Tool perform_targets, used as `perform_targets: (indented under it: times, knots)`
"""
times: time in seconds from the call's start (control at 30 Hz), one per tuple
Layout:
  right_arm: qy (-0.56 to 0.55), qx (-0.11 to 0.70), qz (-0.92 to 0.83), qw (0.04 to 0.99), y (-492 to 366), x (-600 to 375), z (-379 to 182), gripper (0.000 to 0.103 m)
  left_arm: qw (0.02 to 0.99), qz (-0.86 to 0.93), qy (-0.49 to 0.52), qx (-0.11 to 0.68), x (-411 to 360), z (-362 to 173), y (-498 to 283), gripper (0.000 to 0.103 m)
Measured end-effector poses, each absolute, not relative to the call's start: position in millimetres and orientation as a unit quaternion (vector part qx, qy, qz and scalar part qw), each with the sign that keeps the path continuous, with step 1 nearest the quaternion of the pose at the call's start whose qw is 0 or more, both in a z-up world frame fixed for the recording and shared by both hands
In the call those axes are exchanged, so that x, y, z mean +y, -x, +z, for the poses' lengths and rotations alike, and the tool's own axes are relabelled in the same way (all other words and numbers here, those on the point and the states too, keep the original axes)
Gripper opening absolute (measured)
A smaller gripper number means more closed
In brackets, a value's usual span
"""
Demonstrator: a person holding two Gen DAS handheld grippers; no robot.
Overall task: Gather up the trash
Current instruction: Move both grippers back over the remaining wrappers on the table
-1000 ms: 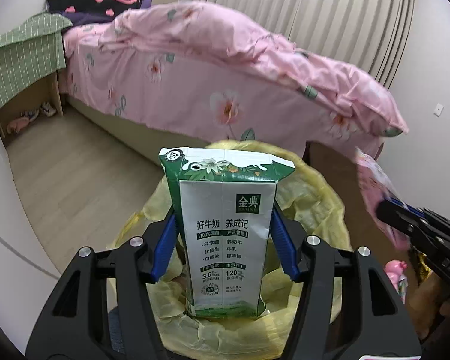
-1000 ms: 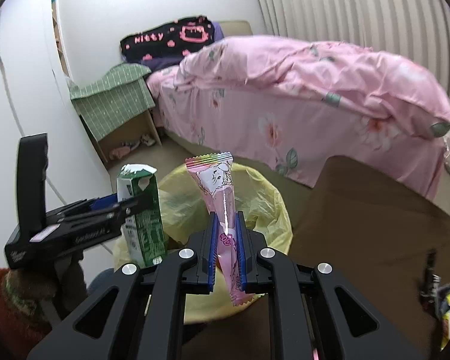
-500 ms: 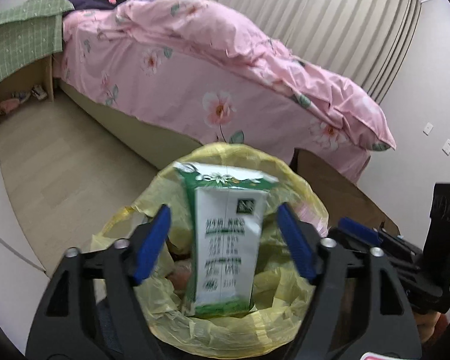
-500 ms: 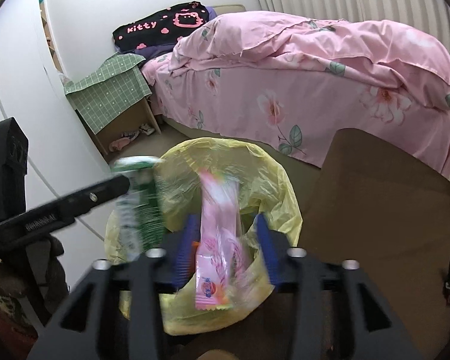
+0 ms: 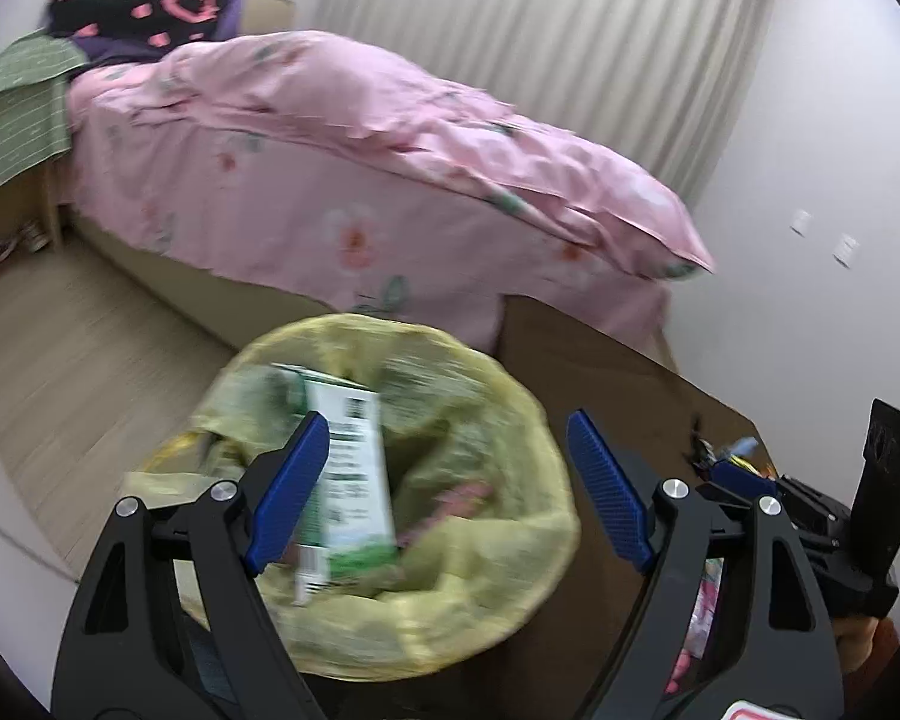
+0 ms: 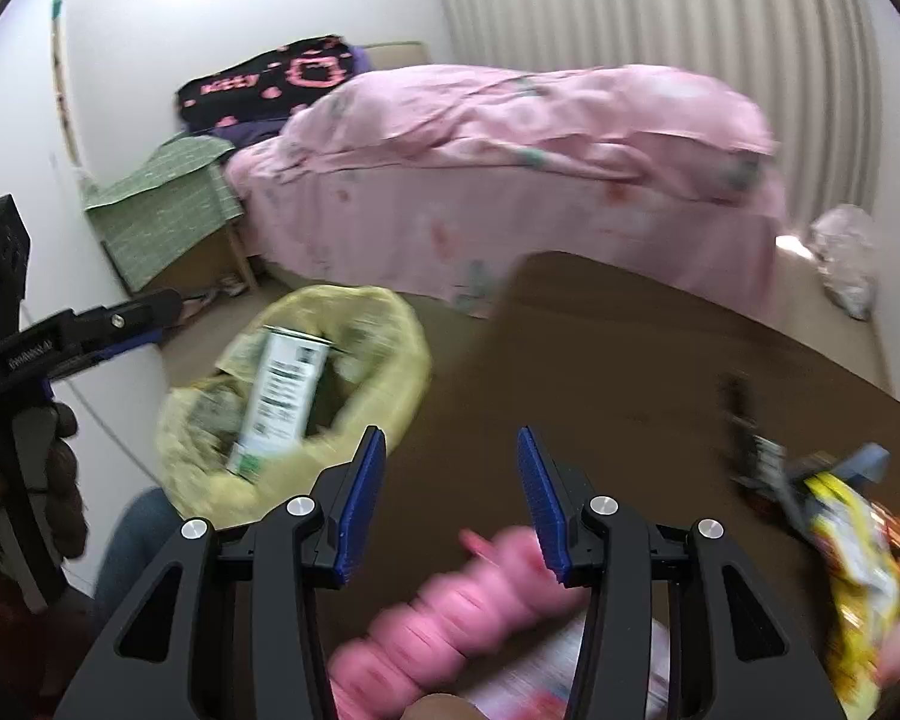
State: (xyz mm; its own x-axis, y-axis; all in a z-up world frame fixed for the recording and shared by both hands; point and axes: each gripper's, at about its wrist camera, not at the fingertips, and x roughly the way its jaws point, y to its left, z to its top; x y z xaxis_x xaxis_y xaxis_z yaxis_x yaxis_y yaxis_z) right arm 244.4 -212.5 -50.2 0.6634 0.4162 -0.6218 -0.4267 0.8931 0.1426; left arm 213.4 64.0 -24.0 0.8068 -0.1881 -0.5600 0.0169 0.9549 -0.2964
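A green-and-white milk carton (image 5: 354, 474) lies tilted inside the yellow bin bag (image 5: 498, 570), free of any grip. My left gripper (image 5: 445, 420) hangs above the bag with its jaws opening and nothing between the pads; the carton sits below, behind the left finger. A blurred pink wrapper (image 5: 462, 492) shows deeper in the bag. In the right wrist view the carton (image 6: 282, 396) and bag (image 6: 390, 324) are off to the left. My right gripper (image 6: 450, 435) is open and empty over the brown table (image 6: 630, 360), above a pink ridged object (image 6: 450, 618).
On the table's right side lie a yellow snack wrapper (image 6: 852, 546) and a dark item (image 6: 744, 420). A pink bed (image 5: 330, 180) stands behind the bag and table. A green-covered stand (image 6: 168, 204) is at the left wall, and a white bag (image 6: 846, 258) is on the floor.
Both grippers opened. The milk carton dropped from the left gripper into the bag, the pink wrapper from the right. The right gripper then swung right, over the table.
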Motion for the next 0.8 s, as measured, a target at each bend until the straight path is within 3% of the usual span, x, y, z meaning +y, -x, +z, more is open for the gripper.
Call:
perform_targets:
  times: [0.17, 0.53, 0.8]
  knots:
    - [0.030, 0.344, 0.160, 0.925, -227.2, -279.1, -59.2, 0.058, 0.932, -0.123, 0.125, 0.317, 17.6, -29.2, -217.9, 0.077]
    - [-0.026, 0.343, 0.021, 0.939, -188.7, -428.1, -72.4, 0.058, 0.876, -0.294, 0.044, 0.379, -130.8, -51.0, -229.5, 0.079]
    - [-0.056, 0.364, 0.088, 0.926, -247.5, -494.2, -68.7, 0.058, 0.874, -0.310, 0.016, 0.374, -191.9, -51.2, -238.3, 0.079]
